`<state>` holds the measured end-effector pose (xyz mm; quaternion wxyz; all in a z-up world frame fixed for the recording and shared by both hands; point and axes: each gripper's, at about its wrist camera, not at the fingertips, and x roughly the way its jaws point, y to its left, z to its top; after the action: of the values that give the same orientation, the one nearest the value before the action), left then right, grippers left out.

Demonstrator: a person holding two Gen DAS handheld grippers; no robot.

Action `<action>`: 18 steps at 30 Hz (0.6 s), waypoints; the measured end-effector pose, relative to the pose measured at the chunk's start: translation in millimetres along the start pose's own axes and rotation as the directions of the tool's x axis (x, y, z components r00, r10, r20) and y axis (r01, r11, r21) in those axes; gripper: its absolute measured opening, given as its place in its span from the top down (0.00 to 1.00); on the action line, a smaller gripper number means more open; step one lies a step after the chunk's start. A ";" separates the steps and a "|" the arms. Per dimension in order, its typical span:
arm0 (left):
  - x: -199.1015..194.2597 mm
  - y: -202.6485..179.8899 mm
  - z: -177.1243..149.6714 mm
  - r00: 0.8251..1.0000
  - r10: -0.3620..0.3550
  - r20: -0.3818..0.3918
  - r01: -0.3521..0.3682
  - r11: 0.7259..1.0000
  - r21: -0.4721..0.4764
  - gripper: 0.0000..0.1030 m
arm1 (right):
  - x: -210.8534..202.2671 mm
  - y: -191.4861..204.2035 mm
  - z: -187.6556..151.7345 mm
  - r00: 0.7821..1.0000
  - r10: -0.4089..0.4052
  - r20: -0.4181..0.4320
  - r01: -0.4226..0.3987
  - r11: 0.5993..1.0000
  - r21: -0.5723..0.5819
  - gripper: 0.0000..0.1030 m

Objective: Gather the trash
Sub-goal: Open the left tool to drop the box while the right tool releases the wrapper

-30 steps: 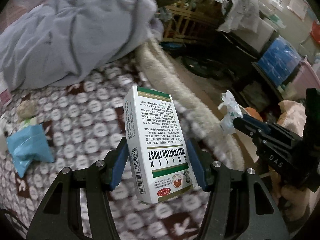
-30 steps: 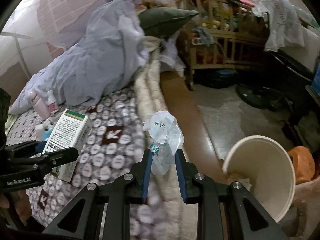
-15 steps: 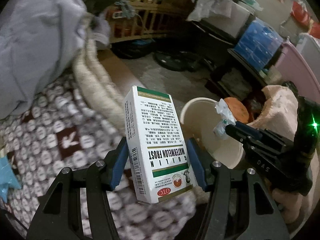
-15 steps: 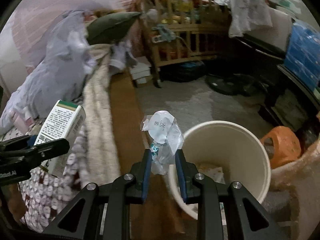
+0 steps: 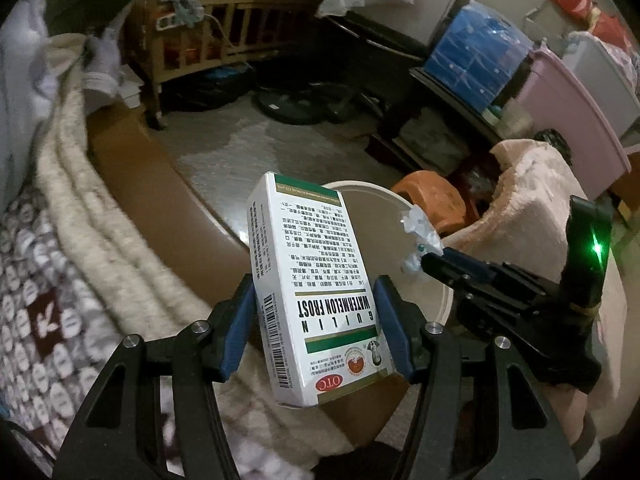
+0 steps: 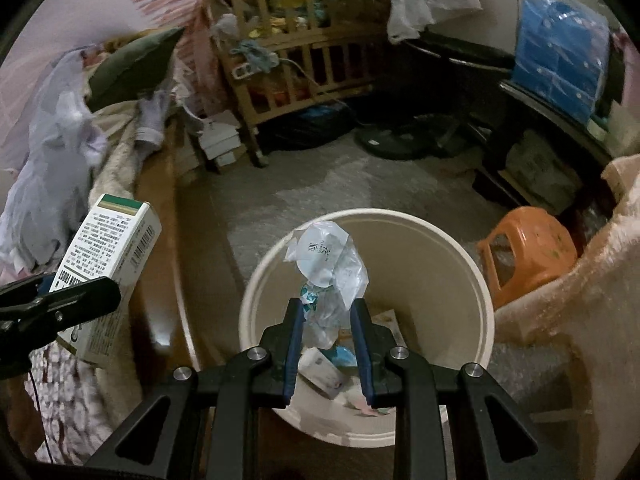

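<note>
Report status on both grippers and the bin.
Left gripper shut on box, beside the bin. Right gripper shut on wrapper, over the bin's mouth. Trash already inside. Nothing in the way.

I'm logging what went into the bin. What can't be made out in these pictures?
- Bin contents: right wrist view, partly hidden by the right claw and its wrapper.
- Bin inside: left wrist view, covered by the box in the left claw.
- Box's small print: too small to read.
</note>
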<state>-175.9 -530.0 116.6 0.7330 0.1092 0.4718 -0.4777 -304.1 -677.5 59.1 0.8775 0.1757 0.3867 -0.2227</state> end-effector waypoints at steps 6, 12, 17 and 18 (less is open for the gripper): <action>14.3 -9.5 4.2 0.999 -0.037 -0.018 0.038 0.999 0.014 0.44 | 9.0 -17.4 -3.3 1.000 -0.011 -0.015 0.011 0.999 0.039 0.77; 23.9 -18.6 5.5 0.999 -0.044 -0.017 0.045 0.998 0.050 0.44 | 15.9 -29.6 -6.1 0.999 -0.021 -0.028 0.023 0.997 0.072 0.77; 28.9 -13.9 3.5 0.999 -0.039 -0.038 0.040 0.999 0.037 0.44 | 25.1 -36.3 -7.7 0.999 -0.008 -0.054 0.013 0.995 0.097 0.77; 28.0 -12.7 2.7 0.999 -0.033 -0.039 0.035 0.999 0.037 0.44 | 27.5 -37.0 -8.0 0.998 -0.004 -0.064 0.011 0.995 0.103 0.73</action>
<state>-181.8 -555.0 99.4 0.7133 0.1240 0.4787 -0.4966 -311.9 -711.7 28.1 0.8536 0.2265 0.4030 -0.2401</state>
